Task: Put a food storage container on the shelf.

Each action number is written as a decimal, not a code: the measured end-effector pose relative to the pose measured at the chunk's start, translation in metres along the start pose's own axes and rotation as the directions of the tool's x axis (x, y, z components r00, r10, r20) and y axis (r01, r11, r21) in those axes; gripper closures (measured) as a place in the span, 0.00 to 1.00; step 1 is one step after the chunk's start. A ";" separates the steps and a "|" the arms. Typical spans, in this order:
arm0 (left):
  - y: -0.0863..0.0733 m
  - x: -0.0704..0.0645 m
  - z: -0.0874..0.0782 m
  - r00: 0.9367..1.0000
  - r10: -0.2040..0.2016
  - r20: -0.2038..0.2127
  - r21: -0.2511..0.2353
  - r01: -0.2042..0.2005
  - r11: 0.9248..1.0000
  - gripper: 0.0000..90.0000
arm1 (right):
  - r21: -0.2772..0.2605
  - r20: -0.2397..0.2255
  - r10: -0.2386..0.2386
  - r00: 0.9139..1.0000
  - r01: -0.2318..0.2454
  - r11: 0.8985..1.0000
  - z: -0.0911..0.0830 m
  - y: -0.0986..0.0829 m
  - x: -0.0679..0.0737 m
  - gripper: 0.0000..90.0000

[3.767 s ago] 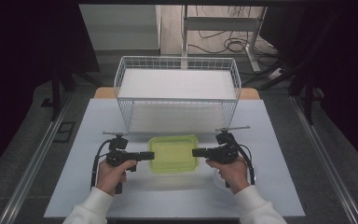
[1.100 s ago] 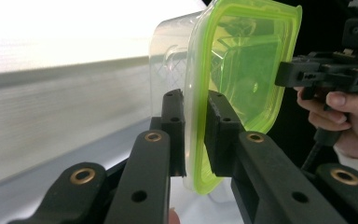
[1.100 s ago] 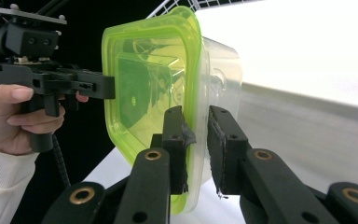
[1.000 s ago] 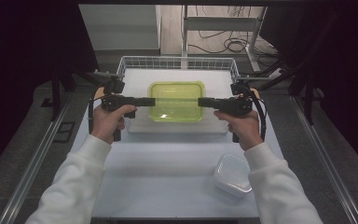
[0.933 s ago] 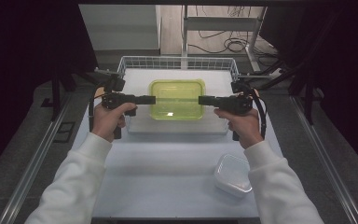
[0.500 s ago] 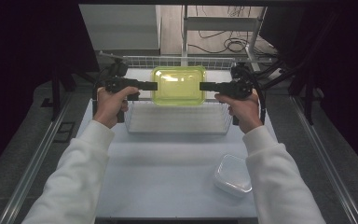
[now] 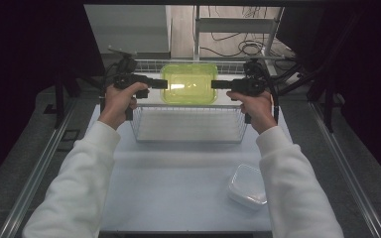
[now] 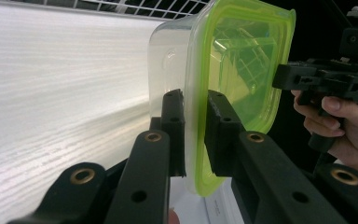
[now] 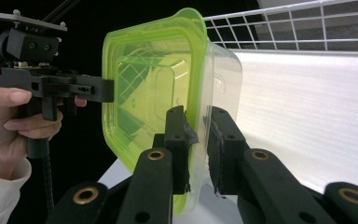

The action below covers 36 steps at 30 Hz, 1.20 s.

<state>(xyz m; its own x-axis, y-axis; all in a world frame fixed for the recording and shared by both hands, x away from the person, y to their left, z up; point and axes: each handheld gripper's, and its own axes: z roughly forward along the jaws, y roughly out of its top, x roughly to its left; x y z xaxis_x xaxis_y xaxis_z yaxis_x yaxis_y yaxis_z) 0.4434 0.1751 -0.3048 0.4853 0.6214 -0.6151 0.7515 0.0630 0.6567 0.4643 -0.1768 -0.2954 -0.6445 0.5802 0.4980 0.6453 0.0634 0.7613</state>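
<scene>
The lidded green container [image 7: 189, 83] hangs over the far edge of the wire basket [image 7: 188, 124], so the step in hand looks like carrying it across or into the basket; next it likely needs a level, matched lowering. The left claw [image 8: 193, 135] and right claw [image 9: 198, 147] are each nearly closed, pinching opposite rims.

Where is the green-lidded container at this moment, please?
In the high view, the green-lidded container hangs over the far end of the wire basket, gripped between the left tongs and right tongs.
</scene>
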 end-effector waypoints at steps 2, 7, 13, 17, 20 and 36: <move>0.003 0.003 0.000 1.000 -0.014 0.004 0.007 0.014 1.000 0.88 | 0.000 0.005 0.013 1.000 -0.013 1.000 0.003 0.002 -0.002 0.87; 0.008 0.006 0.002 1.000 -0.018 -0.001 0.019 0.018 1.000 0.88 | -0.003 0.013 0.043 0.999 -0.043 0.999 0.008 0.004 -0.006 0.87; 0.012 0.021 0.017 0.997 -0.072 -0.013 0.037 0.073 0.997 0.89 | 0.028 0.046 0.075 0.996 -0.076 0.997 0.016 0.009 -0.013 0.87; 0.013 0.030 0.022 0.995 -0.098 -0.004 0.030 0.098 0.995 0.88 | 0.050 0.071 0.118 0.990 -0.122 0.991 0.024 0.008 -0.022 0.87; 0.016 0.034 0.024 0.992 -0.126 0.005 0.024 0.126 0.992 0.88 | 0.045 0.070 0.136 0.988 -0.139 0.989 0.027 0.009 -0.025 0.86; 0.020 0.052 0.035 0.977 -0.210 0.039 0.008 0.210 0.978 0.83 | 0.025 0.082 0.259 0.963 -0.261 0.965 0.043 0.012 -0.041 0.80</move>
<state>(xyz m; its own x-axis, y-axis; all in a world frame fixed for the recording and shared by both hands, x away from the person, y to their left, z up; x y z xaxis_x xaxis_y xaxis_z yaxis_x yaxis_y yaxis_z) 0.4991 0.1816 -0.3394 0.3335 0.5634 -0.7559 0.8402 0.1861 0.5094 0.5162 -0.1648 -0.3242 -0.4200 0.6411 0.6424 0.8015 -0.0699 0.5938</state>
